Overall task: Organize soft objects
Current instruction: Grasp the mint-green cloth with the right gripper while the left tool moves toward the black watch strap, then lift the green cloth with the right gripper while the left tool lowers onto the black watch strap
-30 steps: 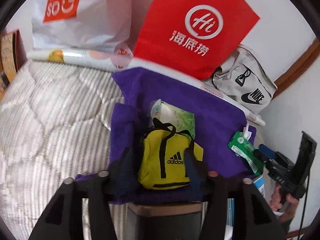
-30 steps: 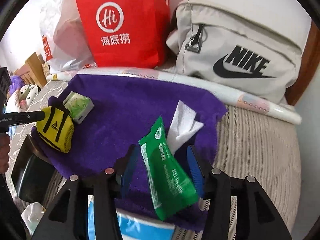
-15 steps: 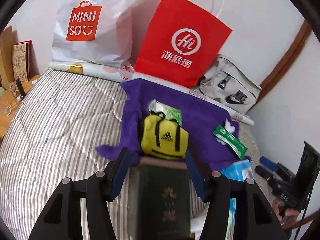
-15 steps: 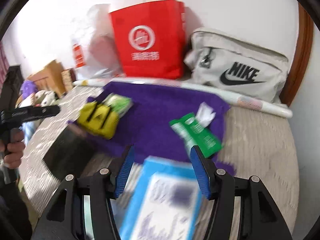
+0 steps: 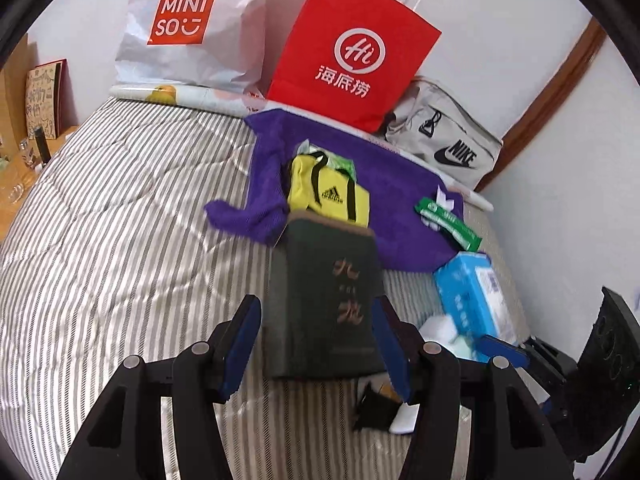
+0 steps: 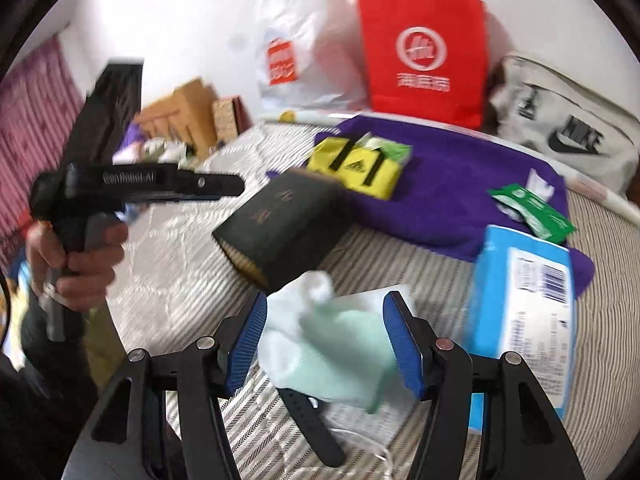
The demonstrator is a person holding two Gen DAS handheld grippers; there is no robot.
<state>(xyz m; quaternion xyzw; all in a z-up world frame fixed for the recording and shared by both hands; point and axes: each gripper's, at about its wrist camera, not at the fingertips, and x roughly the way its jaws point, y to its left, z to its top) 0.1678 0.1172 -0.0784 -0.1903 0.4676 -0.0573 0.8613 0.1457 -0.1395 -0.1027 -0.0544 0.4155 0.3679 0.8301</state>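
A purple towel point(image 5: 392, 200) lies on the striped bed and bears a yellow adidas pouch point(image 5: 328, 194), a green tissue pack behind it, and a green wipes packet point(image 5: 448, 220). It also shows in the right wrist view point(image 6: 460, 184). My left gripper point(image 5: 316, 344) is open and empty, its fingers either side of a dark book point(image 5: 326, 300) lying on the bed. My right gripper point(image 6: 324, 344) is open over a white and mint sock point(image 6: 332, 340). A blue tissue pack point(image 6: 524, 312) lies just right of it.
A red paper bag point(image 5: 352, 52), a white Miniso bag point(image 5: 184, 28) and a grey Nike bag point(image 5: 448, 140) stand along the wall. A black watch strap point(image 6: 316, 428) lies under the sock. A wooden side table point(image 5: 24, 168) is at the left.
Both grippers have pulled back from the towel toward the near side of the bed. The pouch and the wipes packet stay on the towel. The book, sock and blue pack have come into view.
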